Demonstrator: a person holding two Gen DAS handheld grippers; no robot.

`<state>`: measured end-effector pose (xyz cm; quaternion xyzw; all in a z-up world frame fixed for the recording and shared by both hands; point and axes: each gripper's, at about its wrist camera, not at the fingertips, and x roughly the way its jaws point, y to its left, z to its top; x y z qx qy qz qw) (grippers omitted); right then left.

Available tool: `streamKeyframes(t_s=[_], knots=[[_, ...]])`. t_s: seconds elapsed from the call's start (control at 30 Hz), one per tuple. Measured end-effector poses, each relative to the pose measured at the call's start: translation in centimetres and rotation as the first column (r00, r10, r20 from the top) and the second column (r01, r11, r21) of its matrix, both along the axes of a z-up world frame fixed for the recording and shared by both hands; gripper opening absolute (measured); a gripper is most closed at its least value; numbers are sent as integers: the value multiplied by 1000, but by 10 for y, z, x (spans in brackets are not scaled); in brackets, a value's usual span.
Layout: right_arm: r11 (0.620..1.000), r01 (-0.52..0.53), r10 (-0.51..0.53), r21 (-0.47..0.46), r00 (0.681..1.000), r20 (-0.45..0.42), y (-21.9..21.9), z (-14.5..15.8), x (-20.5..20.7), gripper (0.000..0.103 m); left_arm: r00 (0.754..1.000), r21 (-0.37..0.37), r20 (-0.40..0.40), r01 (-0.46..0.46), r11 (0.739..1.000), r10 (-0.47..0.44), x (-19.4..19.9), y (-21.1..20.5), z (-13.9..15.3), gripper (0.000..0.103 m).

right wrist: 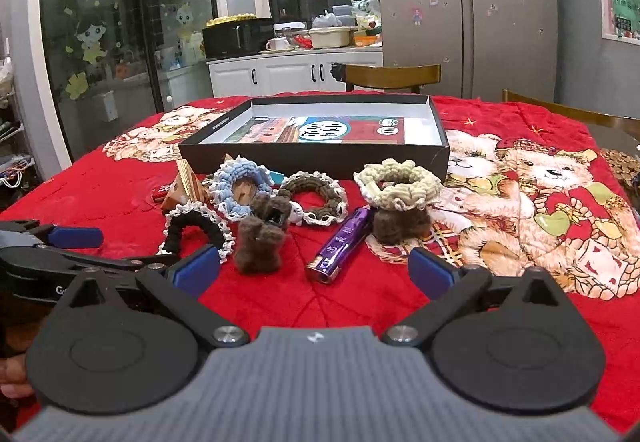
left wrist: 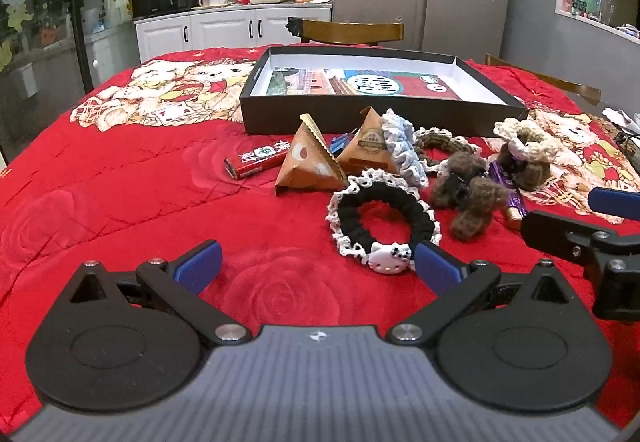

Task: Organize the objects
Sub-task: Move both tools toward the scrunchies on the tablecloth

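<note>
- The black box (right wrist: 320, 162) sits at twelve o'clock on the red quilt (right wrist: 120, 202), lid off, printed cards lying on its floor — I judge it the place where the loose things belong. It looks like stiff cardboard and light.
- The cream scrunchie (right wrist: 396, 178) lies at one o'clock in the right wrist view, on top of a brown fuzzy piece. Soft and springy; I would pinch one side of the ring rather than span it.
- The black scrunchie (left wrist: 384, 210) with white lace trim and a cat charm lies at one o'clock in the left wrist view, flat on the quilt. Limp and light; the band opposite the hard charm is where I would take hold.
- The purple lighter (right wrist: 344, 242) lies just ahead of the right fingers at twelve o'clock — rigid and glossy, likely slippery, so I would grip it across its narrow sides.
- My right gripper (right wrist: 316, 270) is spread wide, holding and touching nothing.
- My left gripper (left wrist: 316, 266) is likewise spread wide and empty; its right finger sits near the cat charm, though I cannot tell whether they touch.
</note>
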<state>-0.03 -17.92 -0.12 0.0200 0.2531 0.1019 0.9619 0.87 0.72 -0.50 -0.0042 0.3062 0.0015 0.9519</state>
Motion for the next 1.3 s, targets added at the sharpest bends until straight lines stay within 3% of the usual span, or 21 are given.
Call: streamKeyframes(t_s=[0.3,1.13,1.3], knots=[[1000,1,-1,7,1000,-11,-1,-2,2,103,1000,-22,-18,-25,999,24,3,5,-2,103],[999,-16,17,40,1000,-24,-2,-4,3,103,998,55,-54,-10,998,13,11,-4,-11,103],[997,-23,25,76,999,-27,-5,-3,4,101,999,-20,-32,23,1000,-24,10,4,-6,103]])
